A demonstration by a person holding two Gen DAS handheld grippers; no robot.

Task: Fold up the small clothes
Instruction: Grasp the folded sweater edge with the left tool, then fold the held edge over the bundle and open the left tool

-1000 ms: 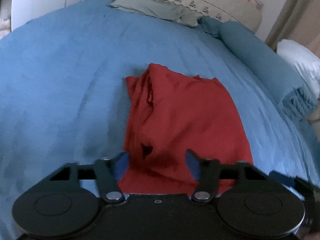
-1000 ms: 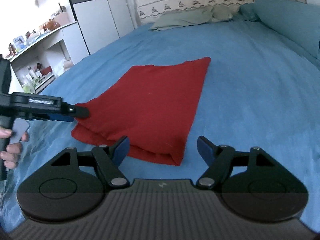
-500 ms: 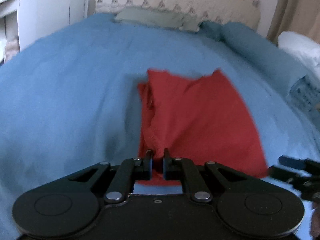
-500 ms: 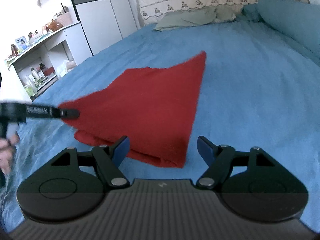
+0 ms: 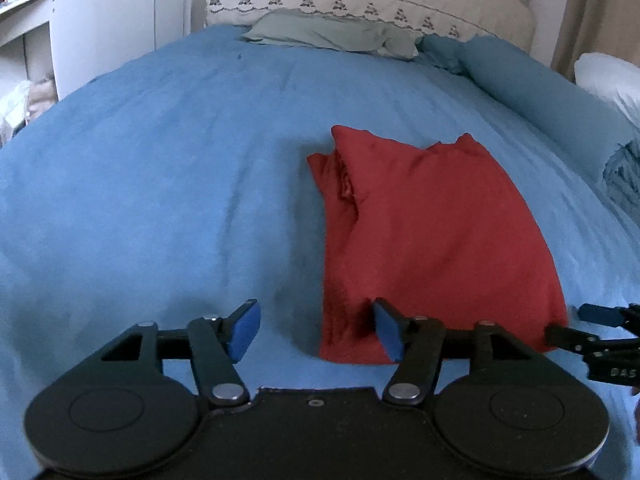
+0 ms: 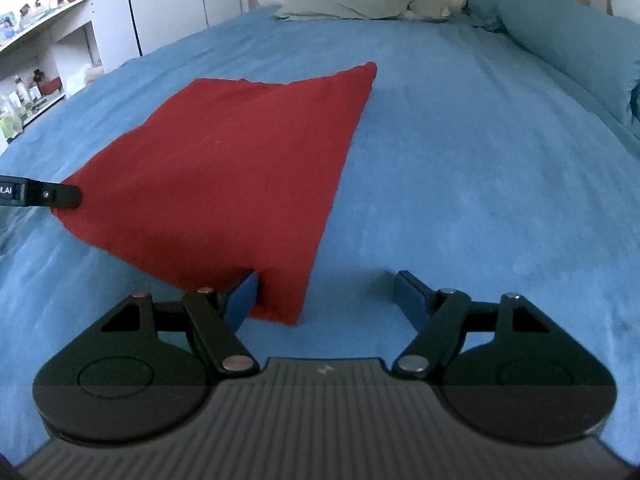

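one red garment on the bed, folded at least once, more folds probably left

the red cloth [image 5: 432, 232] lies flat in layers on the blue blanket [image 5: 160, 200], well in front of the grey-green pillow [image 5: 332, 36] at the headboard. the left gripper [image 5: 316, 330] has its fingers spread apart at the near left corner of the cloth, holding nothing. the right gripper [image 6: 326, 294] is spread too, at the near right corner, holding nothing. i judge another fold is next.

Left gripper [image 5: 316, 330] is sitting with jaws spread wide, right pad [image 5: 387, 334] touching the red cloth [image 5: 432, 232] near-left corner. Right gripper [image 6: 326, 294] is also gaping, left pad [image 6: 240, 298] against the cloth's near-right corner, nothing clamped.
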